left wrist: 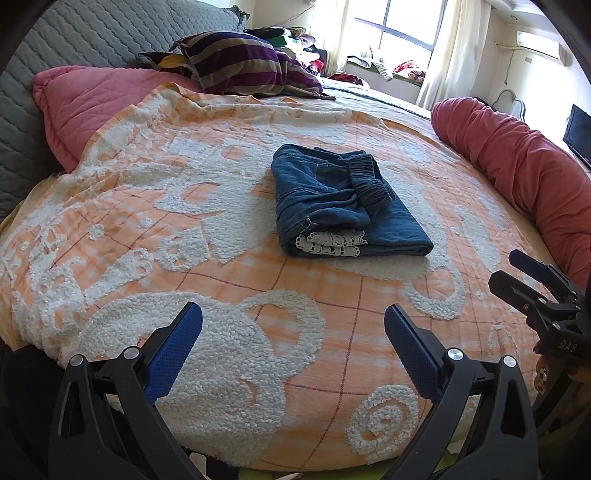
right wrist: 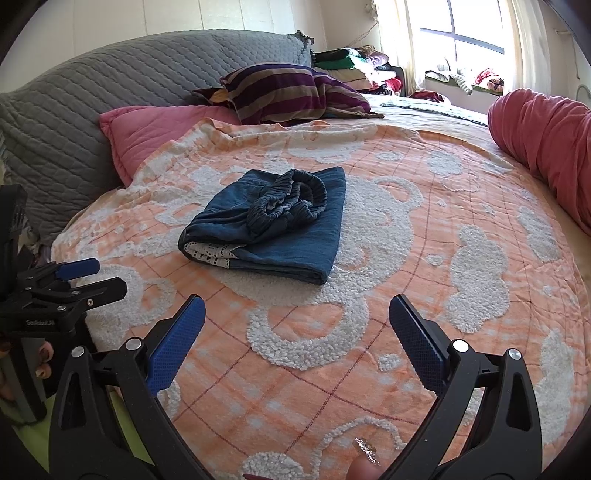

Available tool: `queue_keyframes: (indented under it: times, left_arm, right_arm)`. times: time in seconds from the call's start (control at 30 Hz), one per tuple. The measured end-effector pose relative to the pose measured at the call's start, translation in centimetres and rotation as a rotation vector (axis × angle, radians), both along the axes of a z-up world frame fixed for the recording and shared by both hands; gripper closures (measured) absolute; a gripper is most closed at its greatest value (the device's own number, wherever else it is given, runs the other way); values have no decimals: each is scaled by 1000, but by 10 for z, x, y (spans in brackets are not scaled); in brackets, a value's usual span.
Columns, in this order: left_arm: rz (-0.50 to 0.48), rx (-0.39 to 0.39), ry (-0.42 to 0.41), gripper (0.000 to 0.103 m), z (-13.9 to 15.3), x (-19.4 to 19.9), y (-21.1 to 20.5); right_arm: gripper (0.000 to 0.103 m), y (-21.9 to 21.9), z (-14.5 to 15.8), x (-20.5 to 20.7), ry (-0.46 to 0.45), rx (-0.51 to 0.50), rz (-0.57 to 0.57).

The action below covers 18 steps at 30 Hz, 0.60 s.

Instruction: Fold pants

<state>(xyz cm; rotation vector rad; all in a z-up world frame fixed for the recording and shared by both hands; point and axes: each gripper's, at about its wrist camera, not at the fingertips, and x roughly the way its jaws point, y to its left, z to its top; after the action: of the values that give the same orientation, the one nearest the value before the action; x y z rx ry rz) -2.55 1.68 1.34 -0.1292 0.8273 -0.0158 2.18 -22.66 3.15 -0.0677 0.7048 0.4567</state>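
The blue denim pants (left wrist: 343, 203) lie folded into a compact bundle on the orange and white bedspread (left wrist: 184, 258), with the elastic waistband on top and white lace trim at the near edge. They also show in the right wrist view (right wrist: 269, 229). My left gripper (left wrist: 293, 314) is open and empty, held back near the bed's front edge, well short of the pants. My right gripper (right wrist: 297, 306) is open and empty too, also short of the pants. The right gripper shows at the right edge of the left wrist view (left wrist: 543, 291), and the left gripper at the left edge of the right wrist view (right wrist: 66, 284).
A pink pillow (left wrist: 92, 103), a striped purple cushion (left wrist: 243, 62) and a grey quilted headboard (left wrist: 92, 33) sit at the back left. A red bolster (left wrist: 517, 162) lines the right side. Piled clothes and a window are far behind.
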Motion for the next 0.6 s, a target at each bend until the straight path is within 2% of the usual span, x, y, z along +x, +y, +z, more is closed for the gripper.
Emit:
queue_keyframes:
  times: [0.6]
  left_arm:
    - [7, 3, 2, 5, 0, -1, 1]
  right_arm:
    - [9, 0, 0, 1, 9, 1, -6]
